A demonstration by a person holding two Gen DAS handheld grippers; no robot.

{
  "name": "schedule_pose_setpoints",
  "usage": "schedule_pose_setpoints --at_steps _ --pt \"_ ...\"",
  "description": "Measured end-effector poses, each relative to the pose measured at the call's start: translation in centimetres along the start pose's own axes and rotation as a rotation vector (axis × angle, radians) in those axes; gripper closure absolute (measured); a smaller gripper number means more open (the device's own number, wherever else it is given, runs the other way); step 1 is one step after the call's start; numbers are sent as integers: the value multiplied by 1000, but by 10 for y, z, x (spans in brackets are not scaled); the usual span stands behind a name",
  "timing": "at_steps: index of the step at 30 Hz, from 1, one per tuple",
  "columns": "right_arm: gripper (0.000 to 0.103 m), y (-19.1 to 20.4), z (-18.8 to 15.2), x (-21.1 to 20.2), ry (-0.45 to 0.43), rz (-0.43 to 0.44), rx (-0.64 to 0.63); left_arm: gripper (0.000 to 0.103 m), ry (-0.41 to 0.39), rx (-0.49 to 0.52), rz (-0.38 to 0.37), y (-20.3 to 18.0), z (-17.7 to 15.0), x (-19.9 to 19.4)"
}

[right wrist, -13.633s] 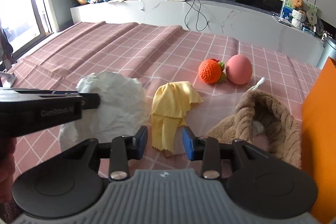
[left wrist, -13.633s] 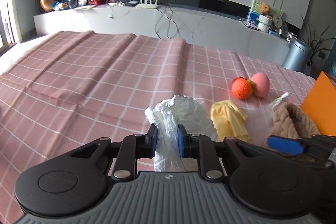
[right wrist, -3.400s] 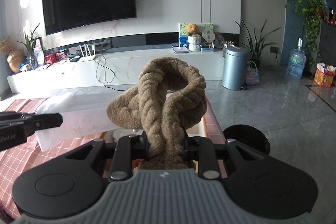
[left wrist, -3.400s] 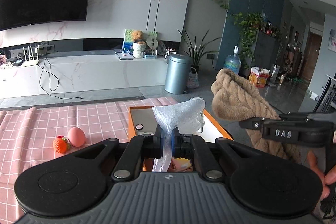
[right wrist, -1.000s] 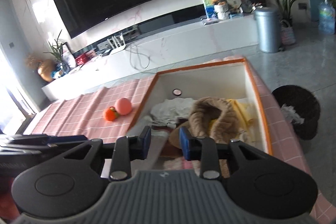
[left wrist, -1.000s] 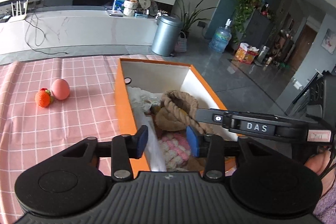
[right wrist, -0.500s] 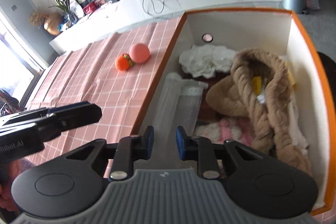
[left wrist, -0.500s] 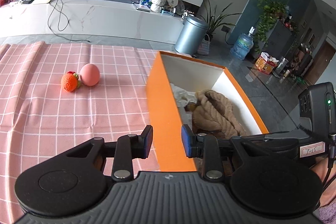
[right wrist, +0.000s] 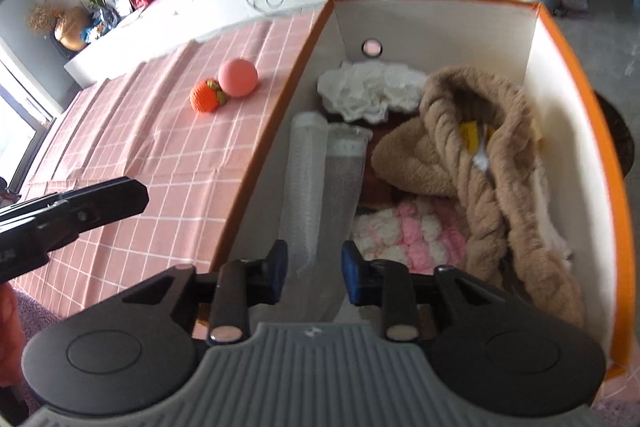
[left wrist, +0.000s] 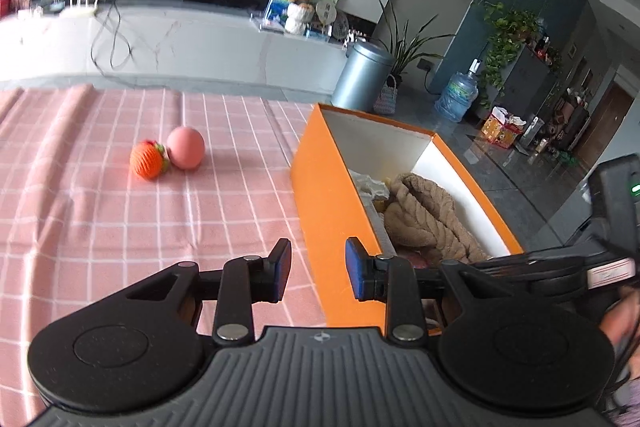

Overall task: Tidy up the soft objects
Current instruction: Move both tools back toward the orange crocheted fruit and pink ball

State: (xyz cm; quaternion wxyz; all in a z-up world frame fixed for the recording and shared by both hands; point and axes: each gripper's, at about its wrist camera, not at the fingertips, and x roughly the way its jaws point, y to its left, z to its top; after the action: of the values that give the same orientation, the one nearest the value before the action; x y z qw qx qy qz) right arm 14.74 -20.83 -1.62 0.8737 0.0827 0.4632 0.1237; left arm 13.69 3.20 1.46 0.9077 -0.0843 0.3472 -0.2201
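Reaching for the two toys left on the counter [left wrist: 100,227] is where you risk trouble: the pink ball [left wrist: 185,148] is smooth and round, so a pinch off its middle would likely squirt it away across the checked pink cloth, and it touches the crocheted orange toy [left wrist: 147,159], so nudging one probably shifts the other. Your left gripper [left wrist: 314,269] hangs spread and empty above the cloth beside the orange box [left wrist: 320,187]; your right gripper [right wrist: 312,273] is likewise spread and empty over the box's open top. Inside lie the fuzzy, thick-twisted brown scarf [right wrist: 472,155], a crumpled white cloth [right wrist: 372,95] at the far end, a translucent mesh sleeve [right wrist: 320,179] along the left wall and a pink-and-white pompom piece [right wrist: 408,231]. The scarf heaps high near the right wall, so a careless drop on top could spill something over the stiff rim.
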Motion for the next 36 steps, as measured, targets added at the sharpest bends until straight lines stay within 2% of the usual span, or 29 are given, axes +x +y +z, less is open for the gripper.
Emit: schedule_pose_setpoints --at_steps 4,6,7,9,11,12,14,15,17,22,26,30,32,36 --pt "53 11 -4 -26 -100 -74 -45 65 -86 47 46 0 -2 -17" --pt "47 19 -6 -37 -152 -111 -71 65 -128 49 60 4 -3 -26" --pt "47 24 -7 -41 -186 -124 -91 64 -147 51 70 5 -3 -29" --pt "42 36 -9 -48 -248 -147 -141 57 -196 96 107 7 -2 -34" --pt "39 51 -10 -50 -298 -139 -203 44 -252 126 155 8 -4 -39" --pt "37 58 -8 -50 -324 -129 -233 42 -269 134 169 10 -3 -41" --pt "22 68 -9 -52 -410 -67 -292 31 -283 130 169 15 -2 -44" --pt "3 75 -7 -50 -434 -53 -308 28 -283 133 165 18 0 -44" --pt "3 89 1 -45 -430 -48 -348 23 -265 133 169 24 3 -43" --pt "3 124 24 -27 -398 -23 -403 23 -271 76 173 52 13 -41" --pt "3 139 46 -4 -359 -19 -393 23 -259 39 135 84 25 -31" --pt "3 149 64 30 -298 -37 -381 17 -296 57 151 109 31 -16" --pt "3 151 73 52 -270 -64 -375 13 -281 64 166 121 33 -5" --pt "3 150 86 95 -197 -118 -364 13 -238 132 195 137 33 22"
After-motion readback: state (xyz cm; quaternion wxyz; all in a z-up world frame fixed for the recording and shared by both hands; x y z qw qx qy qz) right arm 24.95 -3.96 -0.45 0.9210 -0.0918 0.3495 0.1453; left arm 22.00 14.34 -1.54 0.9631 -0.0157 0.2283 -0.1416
